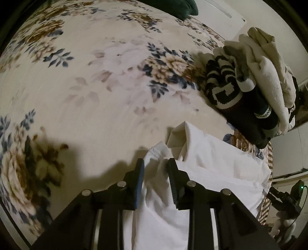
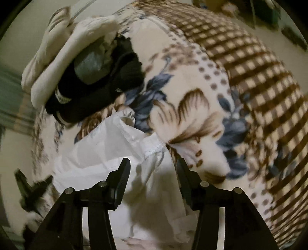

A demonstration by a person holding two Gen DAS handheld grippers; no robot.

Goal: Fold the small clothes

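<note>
A white garment lies crumpled on the floral blanket, its stitched hem toward the middle of the bed. My left gripper points down at that hem. Its jaws stand narrowly apart with a fold of the white cloth between them, and a thin shadow separates the cloth from the right finger. In the right wrist view the same white garment spreads under my right gripper. That gripper stands open over the hem, and its pads grip nothing.
A pile of small clothes, cream, black and striped, sits past the garment near the bed's edge, and shows again in the right wrist view. A dark green item lies at the far side. The blanket's checked border runs along the right.
</note>
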